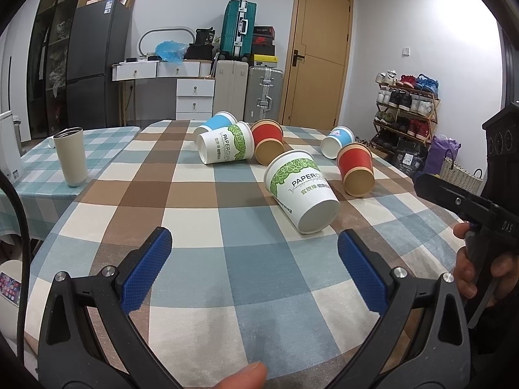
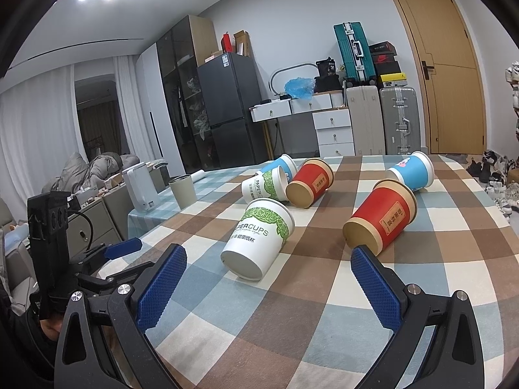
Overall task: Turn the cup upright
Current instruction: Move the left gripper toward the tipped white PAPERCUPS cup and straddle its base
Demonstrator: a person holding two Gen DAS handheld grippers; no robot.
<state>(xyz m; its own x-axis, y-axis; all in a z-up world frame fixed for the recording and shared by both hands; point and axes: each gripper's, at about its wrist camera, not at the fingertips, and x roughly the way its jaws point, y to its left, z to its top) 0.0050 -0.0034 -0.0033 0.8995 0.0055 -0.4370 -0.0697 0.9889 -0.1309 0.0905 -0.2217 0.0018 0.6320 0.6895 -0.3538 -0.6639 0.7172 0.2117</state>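
Note:
Several paper cups lie on their sides on the checked tablecloth [image 1: 201,214]. The nearest is a white cup with green leaves [image 1: 301,191], also in the right wrist view [image 2: 256,236], its base toward me. A red cup [image 1: 355,168] lies to its right [image 2: 379,217]. Further back lie a second white cup [image 1: 225,142], a second red cup [image 1: 267,141] and two blue cups [image 1: 215,121] [image 1: 337,141]. My left gripper [image 1: 254,265] is open and empty, short of the near white cup. My right gripper [image 2: 269,285] is open and empty, just before the same cup.
A beige tumbler [image 1: 70,155] stands upright at the table's left. A white appliance [image 2: 141,186] stands beyond it. The right gripper's body [image 1: 480,201] shows at the right edge of the left wrist view. Suitcases, drawers, a fridge and a shoe rack line the room behind.

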